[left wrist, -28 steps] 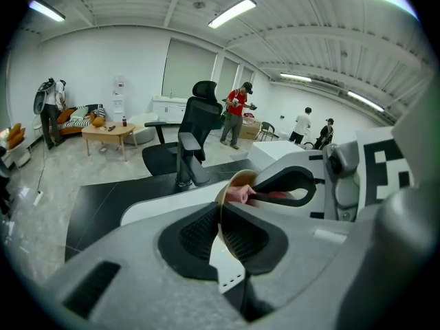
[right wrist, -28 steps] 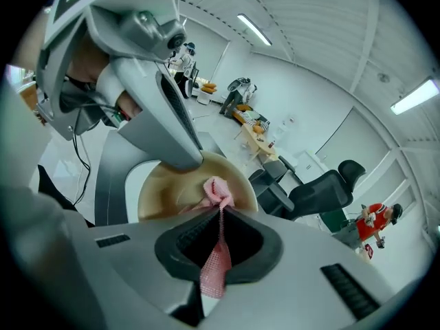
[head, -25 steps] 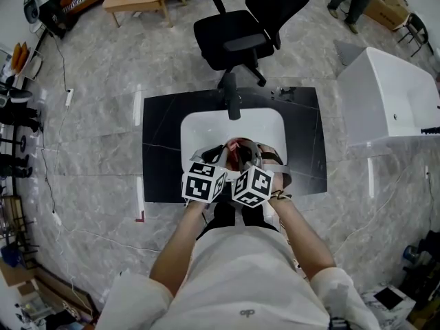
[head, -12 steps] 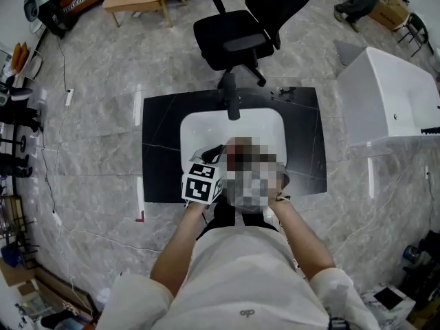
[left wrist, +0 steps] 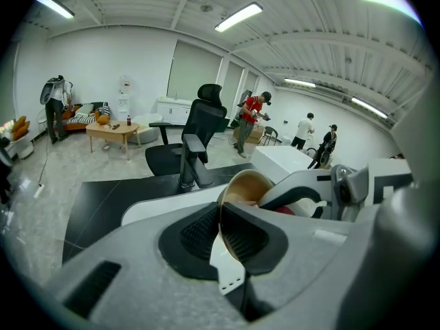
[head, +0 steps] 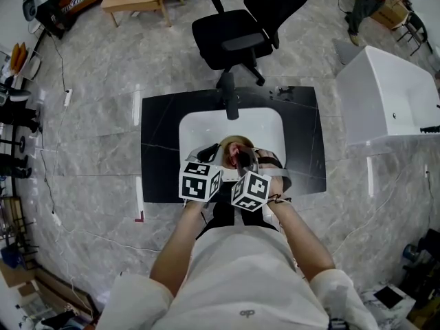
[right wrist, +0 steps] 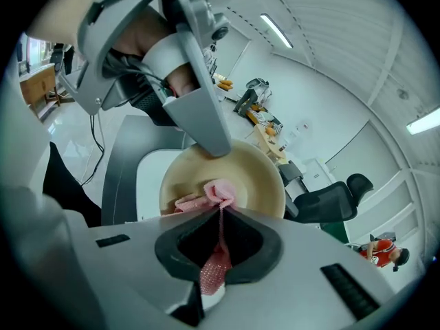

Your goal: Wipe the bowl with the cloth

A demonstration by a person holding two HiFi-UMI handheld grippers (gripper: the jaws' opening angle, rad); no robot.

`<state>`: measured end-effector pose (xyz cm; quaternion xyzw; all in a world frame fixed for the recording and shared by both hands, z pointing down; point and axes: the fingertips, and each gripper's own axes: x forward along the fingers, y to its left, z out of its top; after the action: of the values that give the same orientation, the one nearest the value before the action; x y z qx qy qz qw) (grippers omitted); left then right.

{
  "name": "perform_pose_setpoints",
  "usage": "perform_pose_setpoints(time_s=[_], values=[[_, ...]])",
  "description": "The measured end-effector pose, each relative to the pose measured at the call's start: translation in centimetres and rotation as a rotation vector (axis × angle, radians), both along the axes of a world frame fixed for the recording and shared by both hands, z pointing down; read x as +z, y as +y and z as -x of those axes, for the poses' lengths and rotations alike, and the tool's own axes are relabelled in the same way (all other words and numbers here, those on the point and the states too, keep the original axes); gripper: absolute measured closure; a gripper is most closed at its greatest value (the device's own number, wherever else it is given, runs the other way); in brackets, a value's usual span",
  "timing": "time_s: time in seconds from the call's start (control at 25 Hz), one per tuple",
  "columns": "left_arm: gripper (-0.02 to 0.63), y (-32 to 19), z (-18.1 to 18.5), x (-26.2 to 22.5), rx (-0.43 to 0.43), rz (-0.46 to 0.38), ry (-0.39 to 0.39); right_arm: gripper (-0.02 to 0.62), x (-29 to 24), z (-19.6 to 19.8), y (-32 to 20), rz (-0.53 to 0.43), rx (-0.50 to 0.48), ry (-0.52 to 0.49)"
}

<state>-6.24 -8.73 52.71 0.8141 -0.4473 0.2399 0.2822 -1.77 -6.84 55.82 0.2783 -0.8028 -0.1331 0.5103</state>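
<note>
A tan bowl (head: pixel 230 143) hangs over the white sink (head: pixel 265 124), tilted on its side. My left gripper (head: pixel 216 155) is shut on the bowl's rim (left wrist: pixel 221 205), which runs edge-on between its pads. In the right gripper view the bowl (right wrist: pixel 254 174) shows its hollow inside. My right gripper (right wrist: pixel 220 218) is shut on a pink cloth (right wrist: pixel 218 192), whose bunched end lies against the bowl's inner wall. In the head view the right gripper (head: pixel 245 161) reaches into the bowl from the right. The left gripper's finger (right wrist: pixel 199 108) grips the rim from above in the right gripper view.
The sink is set in a black counter (head: pixel 158 150), with a dark faucet (head: pixel 230 102) at its far edge. A black office chair (head: pixel 240 26) stands behind it. A white tub (head: pixel 388 95) lies to the right. People stand farther off.
More of the bowl's tan inside shows now and less of the cloth in the head view. The right gripper's marker cube has shifted slightly. The left gripper stays put.
</note>
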Motion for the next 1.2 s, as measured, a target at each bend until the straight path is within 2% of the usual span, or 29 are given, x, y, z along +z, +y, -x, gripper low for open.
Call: perform_pose_setpoints(time_s=[0.28, 0.44, 0.6, 0.76, 0.96, 1.08, 1.2], values=[[0.583, 0.1, -0.2, 0.4, 0.01, 0.012, 0.003, 0.58, -1.6, -0.6, -1.8, -0.095, 0.061, -0.025], [0.583, 0.5, -1.2, -0.3, 0.06, -0.001, 0.045, 0.58, -2.1, 0.1, -1.8, -0.104, 0.031, -0.034], [0.583, 0.4, -1.5, -0.4, 0.081, -0.01, 0.048, 0.58, -1.8, 0.5, -1.4, -0.099, -0.004, -0.032], [0.583, 0.4, -1.4, -0.2, 0.079, -0.005, 0.045, 0.58, -1.0, 0.6, -0.9, -0.068, -0.003, -0.002], [0.583, 0.3, -1.3, -0.1, 0.066, -0.006, 0.062, 0.58, 0.4, 0.2, 0.0, 0.029, 0.03, -0.006], [0.583, 0.1, -1.1, -0.1, 0.06, -0.006, 0.07, 0.58, 0.7, 0.5, 0.6, 0.057, 0.021, -0.032], [0.583, 0.0, -1.1, 0.2, 0.054, 0.005, 0.083, 0.58, 0.8, 1.1, 1.1, 0.111, 0.04, -0.101]])
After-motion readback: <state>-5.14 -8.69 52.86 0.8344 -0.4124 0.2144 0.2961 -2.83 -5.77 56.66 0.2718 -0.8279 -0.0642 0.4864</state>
